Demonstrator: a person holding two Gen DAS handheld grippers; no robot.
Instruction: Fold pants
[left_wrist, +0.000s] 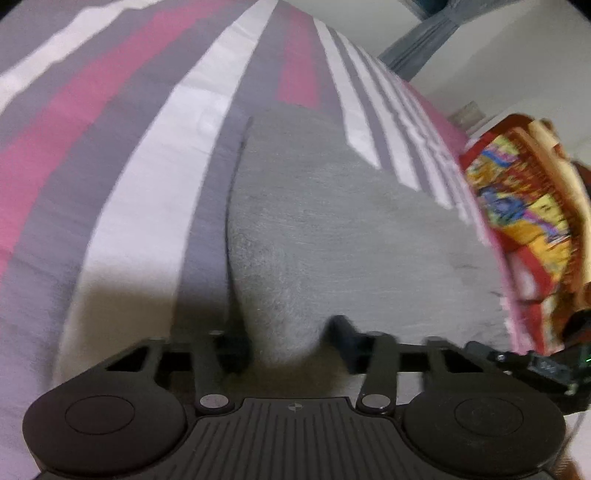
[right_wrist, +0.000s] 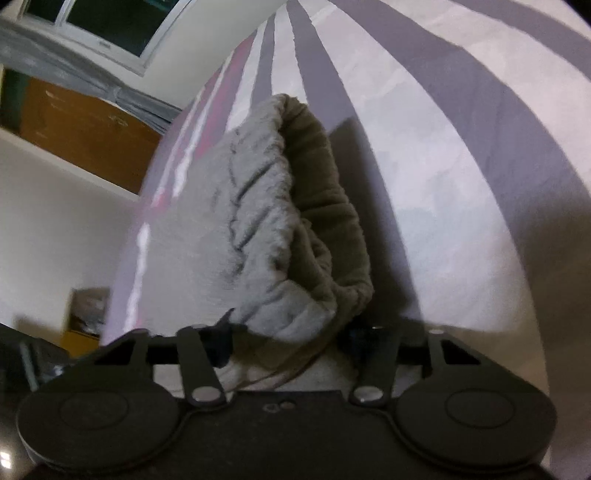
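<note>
Grey fuzzy pants (left_wrist: 351, 229) lie on a bed sheet striped pink, grey and white (left_wrist: 129, 166). In the left wrist view my left gripper (left_wrist: 288, 339) sits low over the near end of the pants. A fold of grey fabric bulges up between its two fingers, which press on it from both sides. In the right wrist view the gathered waistband (right_wrist: 325, 206) of the pants (right_wrist: 221, 229) gapes open, showing the darker inside. My right gripper (right_wrist: 288, 339) holds the near edge of that waistband, with fabric filling the gap between its fingers.
A red, brightly patterned cloth (left_wrist: 517, 221) lies at the bed's right edge, with a dark device with a green light (left_wrist: 546, 365) below it. A wooden cabinet (right_wrist: 85, 129), a window (right_wrist: 110, 18) and a box on the floor (right_wrist: 85, 314) lie beyond the bed's left edge.
</note>
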